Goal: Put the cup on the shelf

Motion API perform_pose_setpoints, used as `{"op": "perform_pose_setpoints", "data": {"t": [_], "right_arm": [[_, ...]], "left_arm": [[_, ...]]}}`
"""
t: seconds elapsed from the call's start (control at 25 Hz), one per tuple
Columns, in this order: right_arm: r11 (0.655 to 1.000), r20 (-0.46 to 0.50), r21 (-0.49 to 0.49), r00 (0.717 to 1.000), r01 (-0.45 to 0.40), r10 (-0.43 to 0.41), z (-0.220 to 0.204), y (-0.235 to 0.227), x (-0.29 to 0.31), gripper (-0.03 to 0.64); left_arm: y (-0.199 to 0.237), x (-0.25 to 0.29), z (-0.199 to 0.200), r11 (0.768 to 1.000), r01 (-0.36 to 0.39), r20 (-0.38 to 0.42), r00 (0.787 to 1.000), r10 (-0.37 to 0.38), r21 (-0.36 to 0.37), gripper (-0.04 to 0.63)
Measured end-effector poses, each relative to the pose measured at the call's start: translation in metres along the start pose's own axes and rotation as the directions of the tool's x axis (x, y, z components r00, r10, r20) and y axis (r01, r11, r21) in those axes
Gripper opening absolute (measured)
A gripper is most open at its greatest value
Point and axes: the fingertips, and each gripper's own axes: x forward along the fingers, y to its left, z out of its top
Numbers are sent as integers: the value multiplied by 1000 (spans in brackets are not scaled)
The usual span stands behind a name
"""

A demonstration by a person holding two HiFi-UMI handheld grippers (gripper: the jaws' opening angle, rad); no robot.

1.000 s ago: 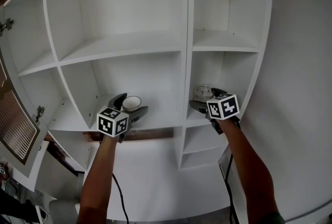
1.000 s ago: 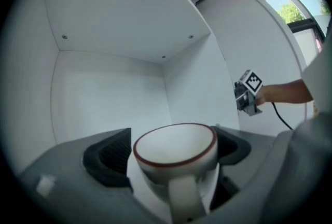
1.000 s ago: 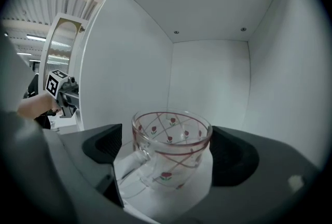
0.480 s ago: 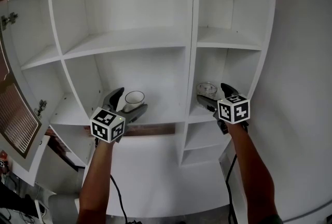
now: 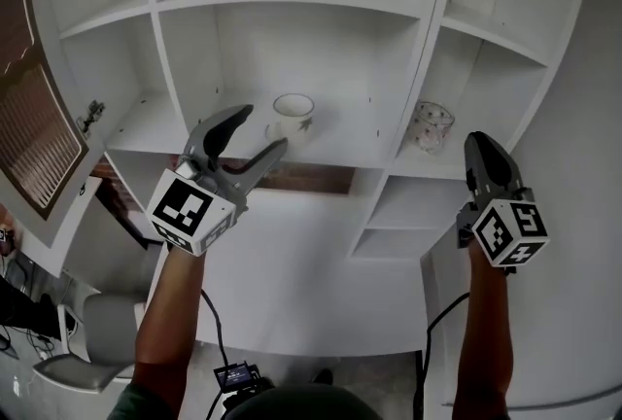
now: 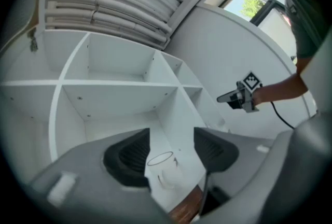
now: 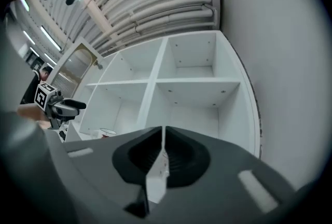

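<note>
Cup [image 5: 293, 117] on shelf [image 5: 335, 150], beyond left claw [image 5: 262, 129]

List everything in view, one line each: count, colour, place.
Shelf unit: one, white, fills the wall ahead.
White cup: one, white, upright on the middle compartment's shelf.
Glass cup: one, clear with specks, upright on the right compartment's shelf.
Cabinet door: one, brown, slatted, open at far left.
Left tongs: one, grey, short of the white cup, jaws apart though just closing, nothing between them.
Right tongs: one, grey, low right of the glass cup, jaws just closed together, empty.
Left forearm and right forearm: two, bare, bottom edge.
</note>
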Motion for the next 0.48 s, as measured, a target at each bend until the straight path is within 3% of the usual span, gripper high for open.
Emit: {"op": "perform_pose_setpoints", "data": {"t": [0.04,0.2,0.48], "right_arm": [[1000,14,-14,1000,-17,17,5,12,-8,5],[987,15,-79,990,-137,139,13,74,-34,4],[949,-44,-115,955,-295,292,0,176,-70,5]], "left_arm": [[-4,-9,2,1000,-6,9,1000,6,18,242],[-20,-51,10,999,-18,49,999,17,35,0],[-43,-111,12,1000,23,35,999,-24,21,0]]}}
